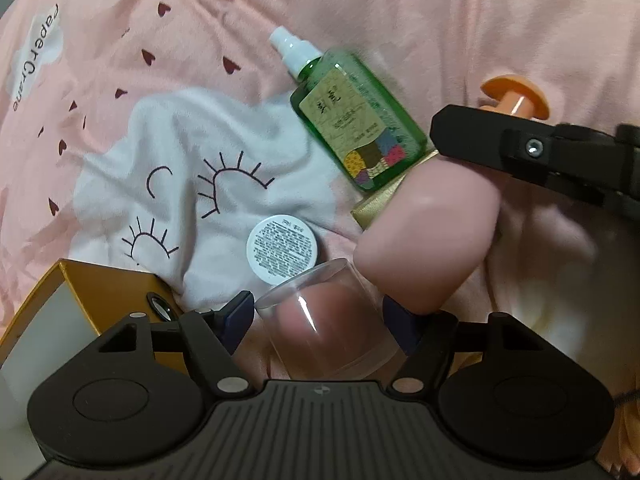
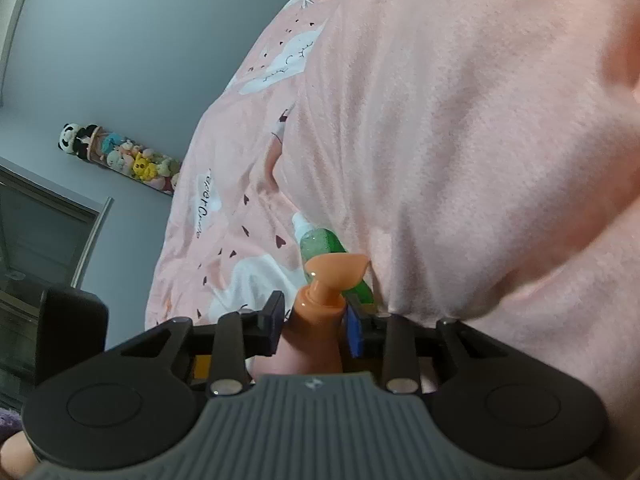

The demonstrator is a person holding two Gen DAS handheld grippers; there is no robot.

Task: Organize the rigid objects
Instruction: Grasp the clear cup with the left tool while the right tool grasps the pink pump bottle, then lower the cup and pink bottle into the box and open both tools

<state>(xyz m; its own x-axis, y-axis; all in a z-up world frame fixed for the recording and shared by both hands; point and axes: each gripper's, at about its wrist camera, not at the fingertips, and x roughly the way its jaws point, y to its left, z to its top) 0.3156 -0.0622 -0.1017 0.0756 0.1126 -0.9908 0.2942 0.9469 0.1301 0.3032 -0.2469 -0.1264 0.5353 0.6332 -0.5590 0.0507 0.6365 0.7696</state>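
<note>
A clear plastic cap (image 1: 324, 320) lies on the pink bedspread between the fingers of my left gripper (image 1: 318, 316), which points down and stands open, with a thin gap at the left pad. Just right of the cap, a pink pump bottle (image 1: 428, 236) with an orange pump head (image 1: 516, 100) hangs tilted. My right gripper (image 2: 316, 324) is shut on the pink pump bottle's neck (image 2: 316, 320). One of its black fingers (image 1: 480, 140) crosses the left wrist view. A green spray bottle (image 1: 352, 120) and a small white jar (image 1: 282, 248) lie on the bedspread beyond.
An open gold box (image 1: 108, 292) sits at the lower left, and a gold piece (image 1: 372, 208) lies under the pink bottle. The bedspread (image 2: 440, 140) bulges in thick folds on the right. A shelf of plush toys (image 2: 120, 156) hangs on the far wall.
</note>
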